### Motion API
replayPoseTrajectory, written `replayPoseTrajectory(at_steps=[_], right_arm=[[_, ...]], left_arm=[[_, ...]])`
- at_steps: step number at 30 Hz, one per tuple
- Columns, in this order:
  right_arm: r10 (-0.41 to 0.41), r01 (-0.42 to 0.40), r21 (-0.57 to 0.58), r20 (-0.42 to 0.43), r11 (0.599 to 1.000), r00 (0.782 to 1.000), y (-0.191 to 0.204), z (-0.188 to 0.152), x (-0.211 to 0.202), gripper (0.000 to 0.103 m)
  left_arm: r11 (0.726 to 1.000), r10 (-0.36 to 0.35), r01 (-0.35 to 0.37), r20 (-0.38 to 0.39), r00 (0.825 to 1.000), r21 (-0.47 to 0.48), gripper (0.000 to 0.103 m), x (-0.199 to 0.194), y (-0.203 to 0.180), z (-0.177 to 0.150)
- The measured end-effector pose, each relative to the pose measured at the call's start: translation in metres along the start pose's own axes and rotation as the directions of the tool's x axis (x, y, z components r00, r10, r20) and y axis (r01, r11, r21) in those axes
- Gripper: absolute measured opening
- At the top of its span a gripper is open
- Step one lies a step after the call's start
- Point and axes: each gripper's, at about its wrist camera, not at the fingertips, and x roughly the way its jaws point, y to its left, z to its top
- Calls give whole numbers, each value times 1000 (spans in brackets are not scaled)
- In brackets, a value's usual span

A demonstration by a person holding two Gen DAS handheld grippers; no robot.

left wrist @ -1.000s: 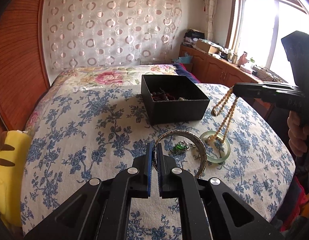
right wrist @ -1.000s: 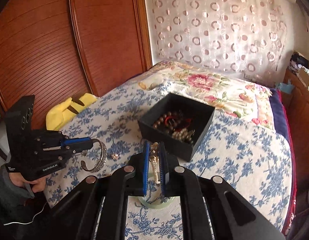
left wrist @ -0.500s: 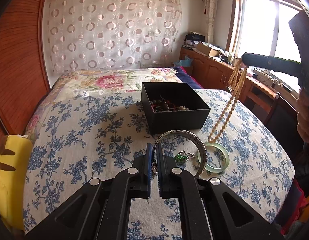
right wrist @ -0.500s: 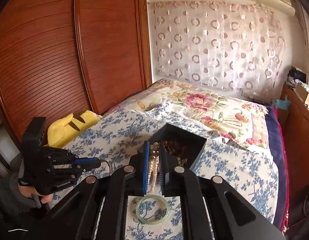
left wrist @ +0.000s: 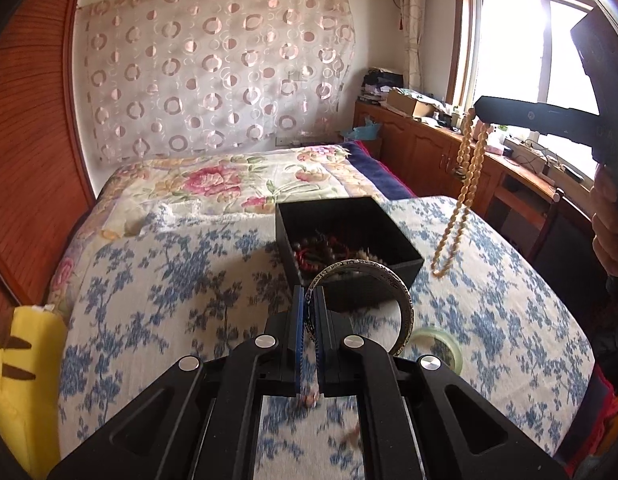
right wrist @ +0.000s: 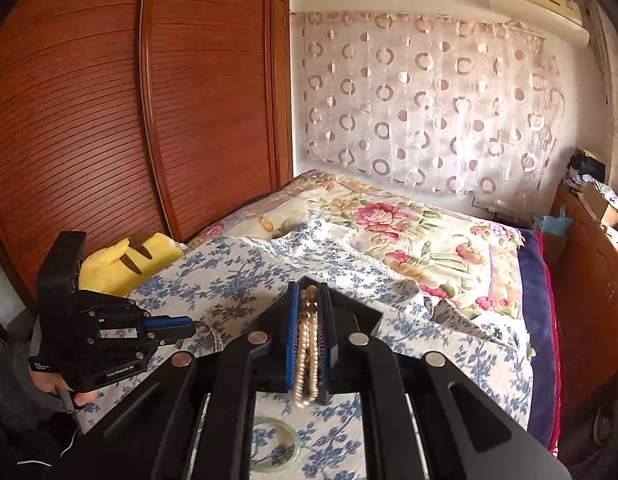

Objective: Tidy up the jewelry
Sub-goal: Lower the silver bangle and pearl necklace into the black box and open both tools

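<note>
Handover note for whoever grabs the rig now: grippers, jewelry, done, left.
Left gripper: shut on the silver bangle, held above the bedspread.
Right gripper: shut on the bead necklace, which hangs free beside the black box.
Black box sits on the bed and already holds dark and red beads.
Green jade bangle lies on the bedspread.
Left to do: drop necklace and silver bangle in the box, then fetch the jade one.

A yellow plush (left wrist: 17, 396) lies beside the wooden wardrobe (right wrist: 109, 120).
</note>
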Motion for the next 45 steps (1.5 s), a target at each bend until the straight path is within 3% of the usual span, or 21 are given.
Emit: replayPoseTrajectory(at_steps=[13,23,30,45], right_arm=[[25,-25,-18,22,1000,999,-26,27,27,10],[60,-60,-19,3,998,998,-35,32,55,10],[42,-43,-36,-41,998,998,-36,25,86,10],[-4,4,-8,-86,1000,996,-50,7,116,10]], left_arm=[[1000,-15,14,8,1000,23,4,48,-9,50],[999,-30,31,-45,999,29,5,89,-11,55],[998,-31,35,-89,996,49,7,107,-15,53],[1000,-1,1,-41,999,-1,9,72,12,52]])
